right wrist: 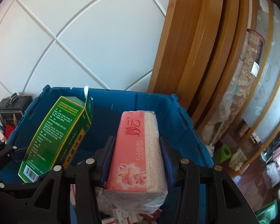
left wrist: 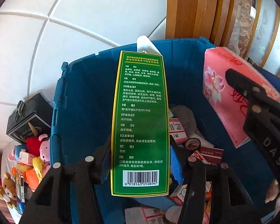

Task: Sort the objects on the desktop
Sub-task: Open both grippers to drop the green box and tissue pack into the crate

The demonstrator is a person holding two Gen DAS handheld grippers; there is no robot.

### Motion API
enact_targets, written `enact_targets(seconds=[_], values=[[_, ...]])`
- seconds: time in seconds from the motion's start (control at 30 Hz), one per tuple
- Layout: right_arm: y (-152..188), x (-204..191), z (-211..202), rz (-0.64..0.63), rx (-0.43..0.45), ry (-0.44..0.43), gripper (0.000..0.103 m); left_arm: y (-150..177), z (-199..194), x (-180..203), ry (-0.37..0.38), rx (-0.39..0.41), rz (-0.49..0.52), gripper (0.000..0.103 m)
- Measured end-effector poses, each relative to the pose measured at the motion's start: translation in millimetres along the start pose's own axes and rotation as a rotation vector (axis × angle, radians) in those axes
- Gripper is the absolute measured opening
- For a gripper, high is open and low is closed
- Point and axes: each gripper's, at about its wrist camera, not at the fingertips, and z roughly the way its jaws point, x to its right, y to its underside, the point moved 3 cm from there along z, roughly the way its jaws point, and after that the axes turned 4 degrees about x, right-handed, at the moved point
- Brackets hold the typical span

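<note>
A: Left gripper (left wrist: 140, 160) — fingers clamped across the lower part of the green carton (left wrist: 140, 123), pads on its two narrow sides. Held over the open blue bin (left wrist: 80, 100), top end toward the far wall, white flap sprung open up there.

B: Handling?

A: Thin card, likely light, possibly with a bottle inside; can't tell. Walls will dent if squeezed harder. The low grip leaves a long free end, so I'd expect some swing. The glossy print could slide on the pads.

B: Looks?

A: Tall, narrow, dark green with a yellow border, white text in blocks, barcode at the near end.

B: Right side?

A: Right gripper (right wrist: 136, 160) — fingers closed on the pink tissue pack (right wrist: 138, 147), pressing its broad faces about mid-length. Over the bin's right half, near the right wall, just beside the carton, not touching.

B: Feel?

A: Soft, compressible, light. Plastic film is slippery and crinkles; grip sinks in. Not fragile. Pink wrap, blossom print, paper edges visible through the clear side.

B: Below them?

A: Small red-and-white boxes (left wrist: 177, 130) and a tape roll (left wrist: 193, 143) on the bin floor.
</note>
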Motion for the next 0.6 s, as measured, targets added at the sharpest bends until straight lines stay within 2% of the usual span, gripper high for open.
enact_targets(seconds=[0.13,0.27,0.43,0.47,0.5,0.53,0.57,0.6], values=[[0,8,7,0.008,0.003,0.016,0.047,-1,4,2,-0.022,-0.006,-0.002,0.055],[3,12,15,0.017,-0.019,0.02,0.047,-2,3,2,-0.039,0.004,0.002,0.061],[3,14,15,0.014,-0.014,0.029,0.048,-2,3,-5,-0.029,-0.004,-0.017,0.061],[3,14,15,0.012,-0.012,0.029,0.053,-2,3,-6,-0.027,-0.006,-0.018,0.061],[4,14,15,0.009,-0.01,0.036,0.067,-1,3,-6,-0.027,-0.005,-0.017,0.061],[3,13,15,0.002,-0.004,0.045,0.077,-2,3,-7,-0.029,-0.002,-0.013,0.061],[3,13,14,-0.004,0.005,0.055,0.095,-2,2,-7,-0.032,0.0,-0.01,0.061],[2,13,12,-0.006,0.016,0.062,0.103,-2,1,-7,-0.035,0.001,-0.009,0.061]])
